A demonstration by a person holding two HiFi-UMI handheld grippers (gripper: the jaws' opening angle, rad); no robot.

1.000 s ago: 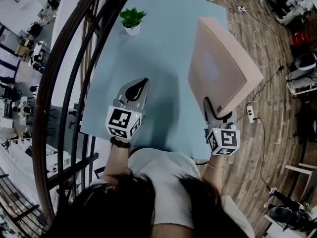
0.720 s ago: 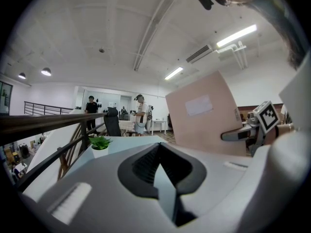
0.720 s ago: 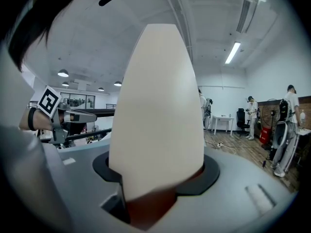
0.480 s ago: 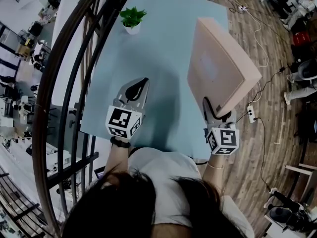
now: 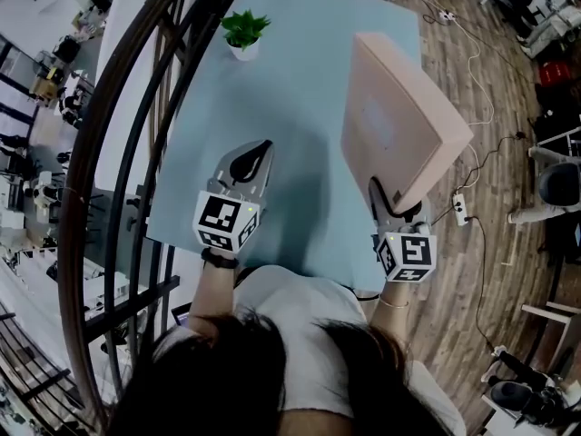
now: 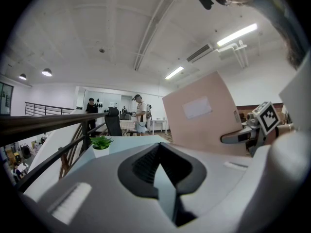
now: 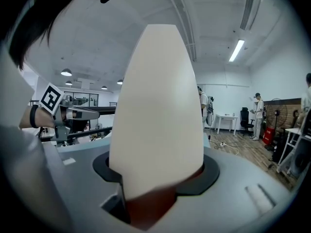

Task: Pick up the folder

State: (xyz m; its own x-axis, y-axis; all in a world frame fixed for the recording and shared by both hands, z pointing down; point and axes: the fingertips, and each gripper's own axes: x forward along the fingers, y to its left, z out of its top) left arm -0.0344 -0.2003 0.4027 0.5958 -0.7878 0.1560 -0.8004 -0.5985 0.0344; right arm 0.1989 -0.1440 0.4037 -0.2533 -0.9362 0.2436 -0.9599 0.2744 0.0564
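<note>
The folder (image 5: 399,125) is a thick pale pink box file with a blank label. It hangs tilted above the right side of the light blue table (image 5: 300,71), and my right gripper (image 5: 392,203) is shut on its near lower edge. In the right gripper view the folder (image 7: 158,106) fills the middle, and its edge sits deep between the jaws of that gripper (image 7: 155,178). My left gripper (image 5: 259,148) is shut and empty over the table's near left part. Its view shows the closed tips (image 6: 158,149), with the folder (image 6: 206,113) to the right.
A small potted plant (image 5: 243,33) stands at the table's far left. A dark metal railing (image 5: 136,153) curves along the left. A power strip (image 5: 458,209) and cables lie on the wood floor to the right. People stand by desks (image 6: 138,113) in the background.
The folder has drifted slightly to the left in my right gripper's hold. My left gripper has kept still.
</note>
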